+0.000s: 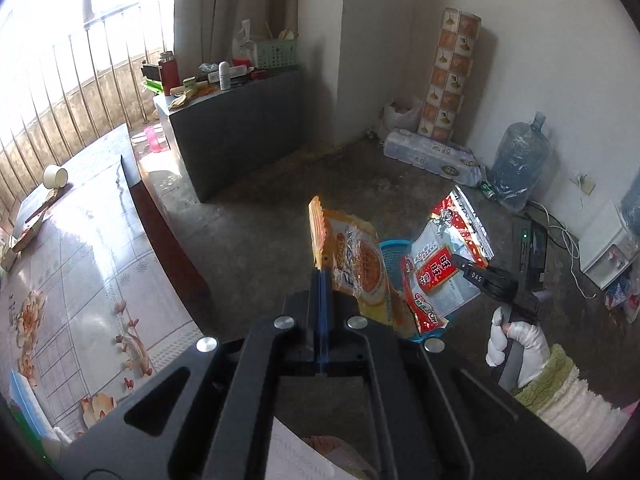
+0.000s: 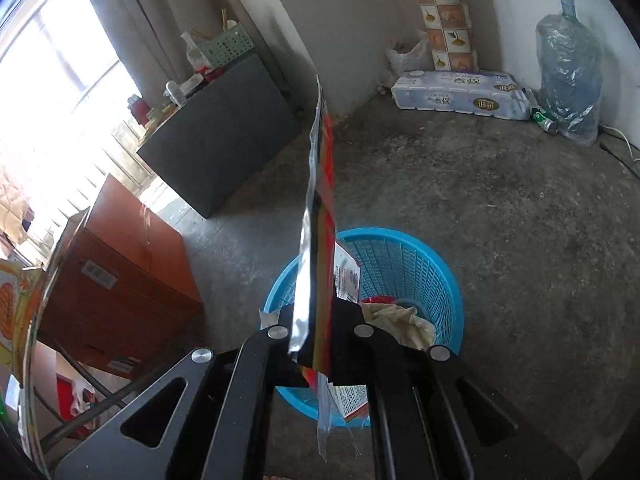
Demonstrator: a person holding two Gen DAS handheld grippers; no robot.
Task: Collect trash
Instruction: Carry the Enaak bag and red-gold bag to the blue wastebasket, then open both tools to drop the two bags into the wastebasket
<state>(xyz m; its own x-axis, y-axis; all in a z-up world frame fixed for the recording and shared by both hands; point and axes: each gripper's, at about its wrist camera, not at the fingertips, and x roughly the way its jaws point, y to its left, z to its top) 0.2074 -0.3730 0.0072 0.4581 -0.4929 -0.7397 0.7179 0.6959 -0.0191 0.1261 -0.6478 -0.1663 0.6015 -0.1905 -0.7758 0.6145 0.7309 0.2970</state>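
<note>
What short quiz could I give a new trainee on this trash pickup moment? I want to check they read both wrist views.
1. True or false: both grippers hold wrappers.
2. What does the right gripper hold: A a red and silver snack bag, B a paper cup?
3. What stands on the floor under both bags?

Key:
1. True; the left gripper clamps an orange wrapper.
2. A.
3. The blue basket, with crumpled trash already inside.

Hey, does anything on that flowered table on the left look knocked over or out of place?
Yes. A white paper cup lies tipped on its side near the far end of the flowered table, its open mouth facing sideways instead of up. No spill shows around it. Nothing else on the table looks disturbed.
</note>
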